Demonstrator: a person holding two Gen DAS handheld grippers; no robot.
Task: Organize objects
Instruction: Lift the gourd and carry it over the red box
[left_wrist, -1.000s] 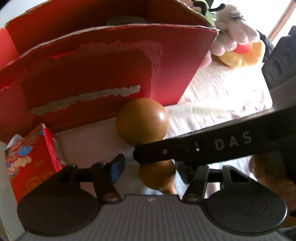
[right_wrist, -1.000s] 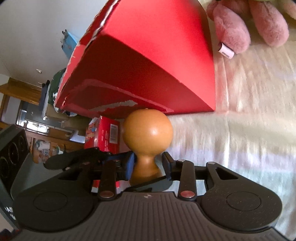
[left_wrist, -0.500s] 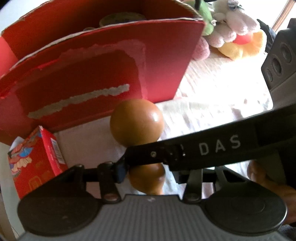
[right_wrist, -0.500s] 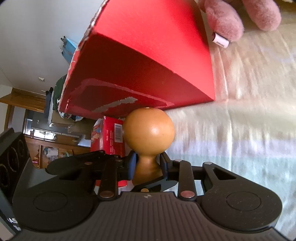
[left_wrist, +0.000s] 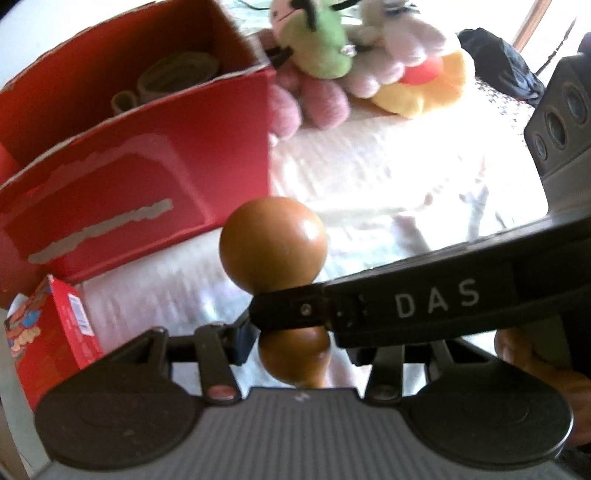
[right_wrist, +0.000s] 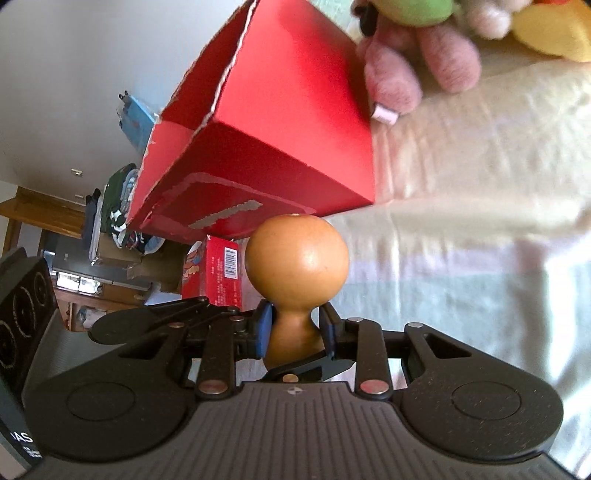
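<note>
- While the right gripper (right_wrist: 293, 330) clamps the brown gourd (right_wrist: 297, 266) at its neck, the left gripper (left_wrist: 299, 345) spans its lower bulb, apparently unclosed.
- Behind, the torn red cardboard box (left_wrist: 155, 147) holds a tape roll (left_wrist: 177, 75), perhaps more.
- Plush toys (left_wrist: 332, 48) lie beside the box.

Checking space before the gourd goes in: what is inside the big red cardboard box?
Inside the big red cardboard box, the left wrist view shows a wide beige tape-like roll and a smaller roll. The near wall covers the box floor.
</note>
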